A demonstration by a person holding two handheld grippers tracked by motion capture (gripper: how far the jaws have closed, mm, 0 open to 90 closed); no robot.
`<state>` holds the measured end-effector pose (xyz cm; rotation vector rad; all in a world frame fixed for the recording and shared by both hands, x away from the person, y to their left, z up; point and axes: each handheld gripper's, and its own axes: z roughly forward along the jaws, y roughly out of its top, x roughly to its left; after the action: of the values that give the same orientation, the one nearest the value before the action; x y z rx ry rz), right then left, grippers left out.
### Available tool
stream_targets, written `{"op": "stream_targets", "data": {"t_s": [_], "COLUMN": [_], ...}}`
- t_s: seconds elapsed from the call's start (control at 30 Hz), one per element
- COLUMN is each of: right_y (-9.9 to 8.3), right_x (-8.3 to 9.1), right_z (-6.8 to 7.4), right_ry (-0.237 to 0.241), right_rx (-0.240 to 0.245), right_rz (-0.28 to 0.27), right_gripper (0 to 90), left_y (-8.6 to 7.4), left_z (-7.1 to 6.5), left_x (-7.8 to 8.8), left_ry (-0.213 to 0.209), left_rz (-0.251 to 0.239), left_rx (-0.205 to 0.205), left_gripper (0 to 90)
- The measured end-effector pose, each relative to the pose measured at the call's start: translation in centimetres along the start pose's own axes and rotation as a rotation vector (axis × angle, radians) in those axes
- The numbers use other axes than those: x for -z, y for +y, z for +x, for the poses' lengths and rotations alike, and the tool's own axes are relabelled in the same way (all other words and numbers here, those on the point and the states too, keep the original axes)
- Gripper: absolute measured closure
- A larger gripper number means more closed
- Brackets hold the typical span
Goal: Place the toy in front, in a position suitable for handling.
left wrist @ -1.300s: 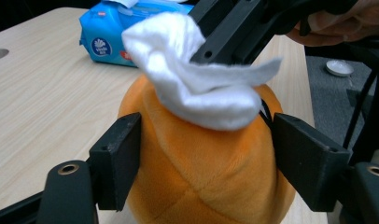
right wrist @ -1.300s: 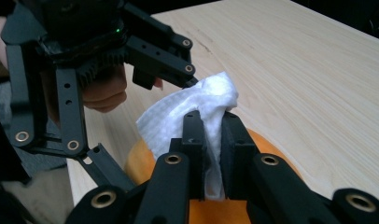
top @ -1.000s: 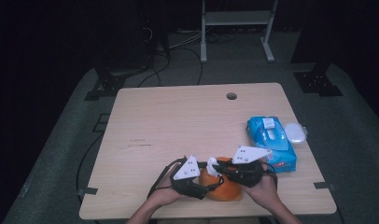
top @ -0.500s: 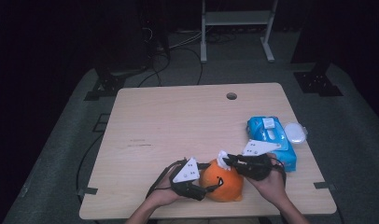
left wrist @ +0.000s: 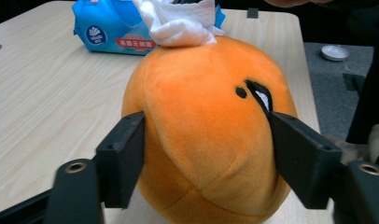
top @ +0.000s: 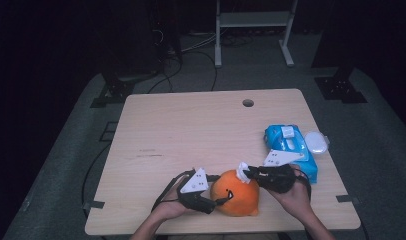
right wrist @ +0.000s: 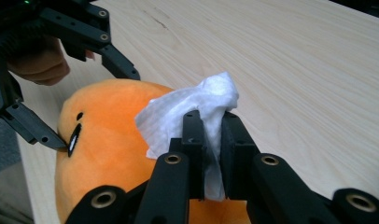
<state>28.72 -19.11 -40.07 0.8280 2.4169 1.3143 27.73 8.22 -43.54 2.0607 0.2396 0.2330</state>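
An orange plush toy [top: 234, 192] with a small black eye and mouth sits near the table's front edge. My left gripper [top: 222, 189] is shut on it from the left, a pad [left wrist: 124, 156] pressing each side of the toy [left wrist: 201, 121]. Those jaws have just been opening slightly, the toy still held between them. My right gripper [top: 247, 173] comes in from the right, shut on a crumpled white wipe [top: 242, 167]. The wipe [right wrist: 197, 105] rests on top of the toy [right wrist: 108, 135], pinched in the right gripper [right wrist: 211, 135].
A blue pack of wipes [top: 291, 147] lies at the table's right edge just behind the right hand, with a white lid [top: 317, 141] beside it. The wooden table [top: 191, 130] has a cable hole [top: 248, 102] at the back. Dark floor surrounds it.
The right gripper has slid the wipe to the right across the top of the toy. The left gripper and the toy have stayed in place.
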Motion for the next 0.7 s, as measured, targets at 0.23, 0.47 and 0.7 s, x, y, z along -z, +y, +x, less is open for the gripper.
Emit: {"op": "stream_targets", "data": {"t_s": [0.23,0.47,0.7], "right_y": [1.0,0.4,-0.1], "right_x": [-1.1,-0.7,0.1], "right_z": [1.9,0.9,0.4], "right_ry": [0.017,0.015,-0.004], "right_rx": [0.073,0.056,0.037], "right_rz": [-0.015,-0.003,-0.003], "right_gripper": [80.8,80.8,81.0], "left_y": [0.8,-0.2,-0.3], "left_z": [-0.6,0.6,1.0], "left_x": [-0.3,0.0,0.3], "left_ry": [0.008,0.009,-0.011], "left_rz": [-0.051,-0.018,-0.031], "left_rx": [-0.035,0.035,0.058], "left_gripper": [26.0,32.2,30.2]}}
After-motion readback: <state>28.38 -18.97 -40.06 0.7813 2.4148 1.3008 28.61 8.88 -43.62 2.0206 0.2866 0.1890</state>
